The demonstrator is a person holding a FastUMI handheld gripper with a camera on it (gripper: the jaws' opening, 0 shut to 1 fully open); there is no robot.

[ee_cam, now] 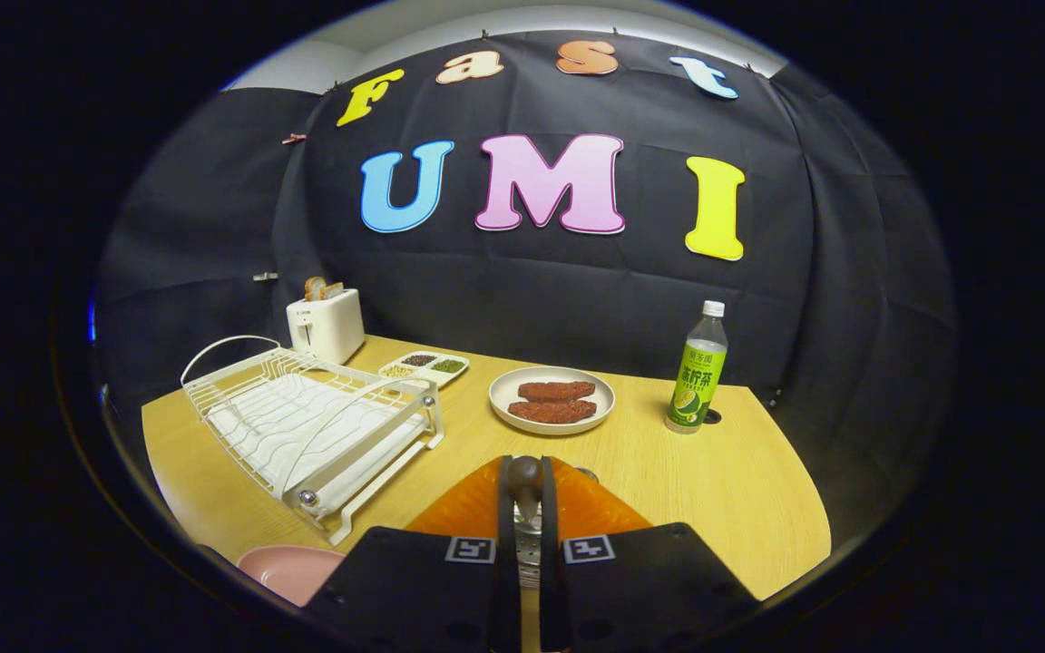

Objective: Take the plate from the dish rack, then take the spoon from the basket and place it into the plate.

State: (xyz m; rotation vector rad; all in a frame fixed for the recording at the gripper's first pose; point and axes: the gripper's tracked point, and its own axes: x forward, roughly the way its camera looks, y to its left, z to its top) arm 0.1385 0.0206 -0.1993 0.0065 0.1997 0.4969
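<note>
My gripper [525, 472] hovers over the orange basket [595, 510], its two fingers drawn close together. A dark rounded spoon [525, 476] end sits pinched between the fingertips, with a metallic part showing lower in the narrow gap. The pink plate [287, 568] lies on the wooden table just left of the gripper body, near the front edge. The white wire dish rack [305, 426] stands further left and ahead, with no dishes in it.
A beige plate [500, 392] with two brown food pieces sits beyond the basket. A green drink bottle [697, 372] stands to its right. A white toaster [326, 324] and a small divided tray [424, 365] are behind the rack. The table [722, 481] ends at the right.
</note>
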